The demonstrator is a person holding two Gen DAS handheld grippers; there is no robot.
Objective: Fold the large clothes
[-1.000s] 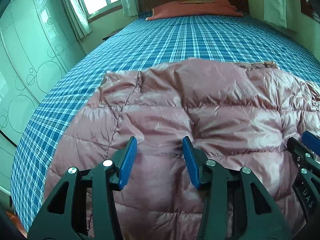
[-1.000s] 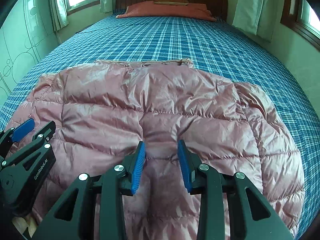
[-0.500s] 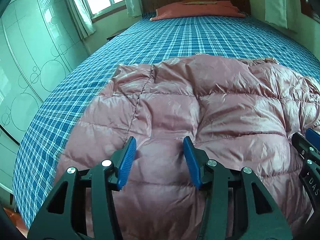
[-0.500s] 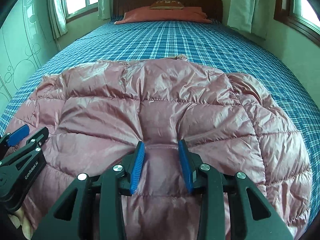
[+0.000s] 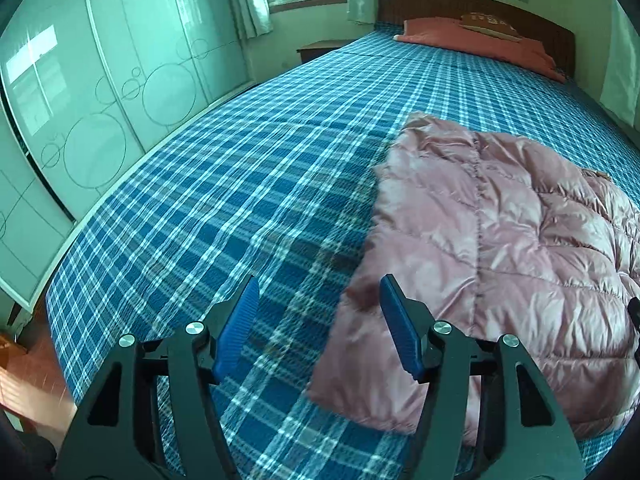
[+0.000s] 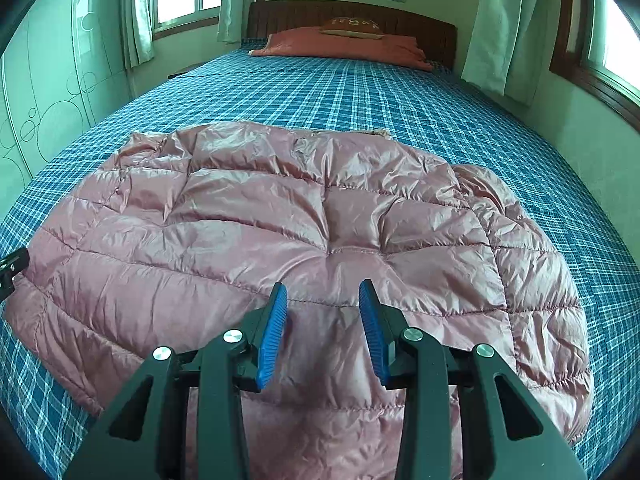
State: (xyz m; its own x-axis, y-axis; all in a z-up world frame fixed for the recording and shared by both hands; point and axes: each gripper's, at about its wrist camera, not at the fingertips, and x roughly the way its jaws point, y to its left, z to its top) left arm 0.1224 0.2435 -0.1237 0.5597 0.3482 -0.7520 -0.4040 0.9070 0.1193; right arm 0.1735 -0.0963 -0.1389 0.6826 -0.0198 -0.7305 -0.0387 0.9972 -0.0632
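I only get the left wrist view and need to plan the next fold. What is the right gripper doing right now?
Observer: The right gripper hovers over the near middle of the pink down jacket, jaws apart, gripping nothing.
Operator: Does the jacket's right side lie flat?
Observer: No, it is crumpled and bunched along that edge.
Operator: Any bed free beyond it?
Observer: Yes, the plaid sheet shows bare to its right.
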